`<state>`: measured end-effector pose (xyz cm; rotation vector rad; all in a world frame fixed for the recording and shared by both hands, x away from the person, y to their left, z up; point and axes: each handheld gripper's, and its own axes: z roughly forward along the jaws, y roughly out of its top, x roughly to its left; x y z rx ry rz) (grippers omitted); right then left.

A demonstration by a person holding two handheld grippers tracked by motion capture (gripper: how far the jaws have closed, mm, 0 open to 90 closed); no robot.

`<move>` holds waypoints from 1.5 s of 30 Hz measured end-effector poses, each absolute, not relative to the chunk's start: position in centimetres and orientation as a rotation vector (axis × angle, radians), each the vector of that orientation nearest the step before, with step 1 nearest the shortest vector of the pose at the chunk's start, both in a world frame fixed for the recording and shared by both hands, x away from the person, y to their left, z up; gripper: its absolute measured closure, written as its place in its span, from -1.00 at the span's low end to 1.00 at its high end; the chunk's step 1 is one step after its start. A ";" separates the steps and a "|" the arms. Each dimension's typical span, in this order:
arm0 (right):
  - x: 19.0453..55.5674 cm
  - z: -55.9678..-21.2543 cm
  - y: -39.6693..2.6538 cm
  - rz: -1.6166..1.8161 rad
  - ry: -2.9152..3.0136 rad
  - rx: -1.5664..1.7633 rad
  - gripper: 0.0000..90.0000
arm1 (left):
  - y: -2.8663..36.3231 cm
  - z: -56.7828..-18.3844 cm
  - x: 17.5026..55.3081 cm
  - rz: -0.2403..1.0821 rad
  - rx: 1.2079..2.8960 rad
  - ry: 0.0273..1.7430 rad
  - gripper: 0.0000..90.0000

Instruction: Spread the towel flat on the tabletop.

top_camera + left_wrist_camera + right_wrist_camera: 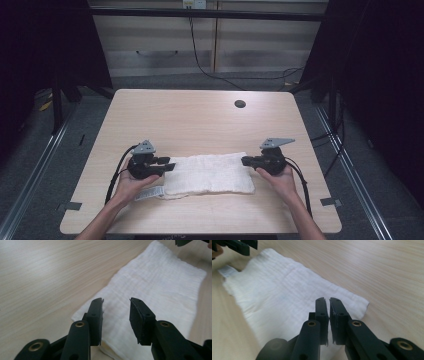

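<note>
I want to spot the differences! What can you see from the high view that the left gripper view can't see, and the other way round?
From the high view: the person's two hands, the left hand and the right hand, a round hole in the table, and the floor around it. From the left gripper view: a close look at the left gripper, its jaws standing apart with nothing between them. Both: the white cloth lying flat on the wooden table.
</note>
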<state>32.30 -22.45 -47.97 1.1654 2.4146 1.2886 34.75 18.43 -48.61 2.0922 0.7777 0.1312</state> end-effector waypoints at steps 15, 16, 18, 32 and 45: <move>31.1 -50.3 -21.8 1.152 2.512 1.163 0.92 | 18.3 -50.5 34.1 0.108 2.150 0.761 0.35; 30.6 -50.2 -21.8 1.147 2.515 1.163 0.92 | 18.4 -50.5 34.0 0.102 2.144 0.760 0.35; 29.9 -50.1 -21.8 1.129 2.521 1.164 0.92 | 18.4 -50.5 33.8 0.099 2.149 0.746 0.35; 29.4 -48.4 -23.7 1.263 2.436 1.214 0.71 | 18.0 -50.6 32.8 0.093 2.154 0.700 0.37; 32.8 -50.4 -24.2 1.202 2.501 1.256 0.49 | 18.3 -50.9 33.2 0.032 2.127 0.673 0.28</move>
